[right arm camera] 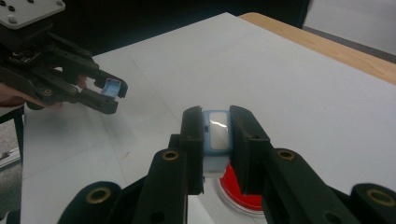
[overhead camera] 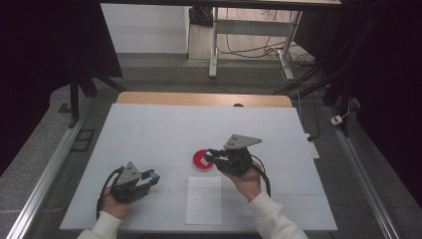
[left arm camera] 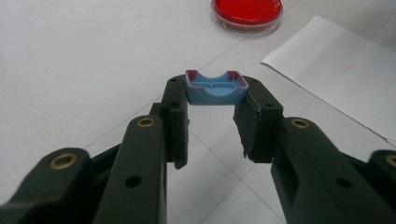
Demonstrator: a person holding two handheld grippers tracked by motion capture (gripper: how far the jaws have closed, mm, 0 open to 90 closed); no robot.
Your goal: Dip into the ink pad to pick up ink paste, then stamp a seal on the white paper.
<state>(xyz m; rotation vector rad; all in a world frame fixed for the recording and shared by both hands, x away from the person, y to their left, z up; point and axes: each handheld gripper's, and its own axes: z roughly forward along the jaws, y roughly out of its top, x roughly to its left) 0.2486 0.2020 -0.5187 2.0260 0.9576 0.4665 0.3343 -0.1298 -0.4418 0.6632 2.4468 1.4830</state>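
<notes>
My left gripper point(left arm camera: 215, 100) is shut on a small blue plastic piece point(left arm camera: 215, 89) with reddish upper corners, held at the jaw tips just above the table. In the high view this gripper point(overhead camera: 153, 176) sits at the front left, pointing right. My right gripper point(right arm camera: 216, 116) is shut on a pale blue and white piece point(right arm camera: 215, 133) and hovers over a round red dish point(right arm camera: 236, 193). From above, the right gripper point(overhead camera: 210, 156) points left over the dish point(overhead camera: 201, 161) near the table's middle. The left gripper point(right arm camera: 108, 95) and its blue piece point(right arm camera: 112, 87) also show in the right gripper view.
A white paper sheet point(overhead camera: 204, 199) lies flat at the front middle, between the two hands. The white table point(overhead camera: 164, 129) has a wooden strip point(overhead camera: 199, 98) along its far edge. Desk legs and cables point(overhead camera: 259, 50) stand on the floor beyond.
</notes>
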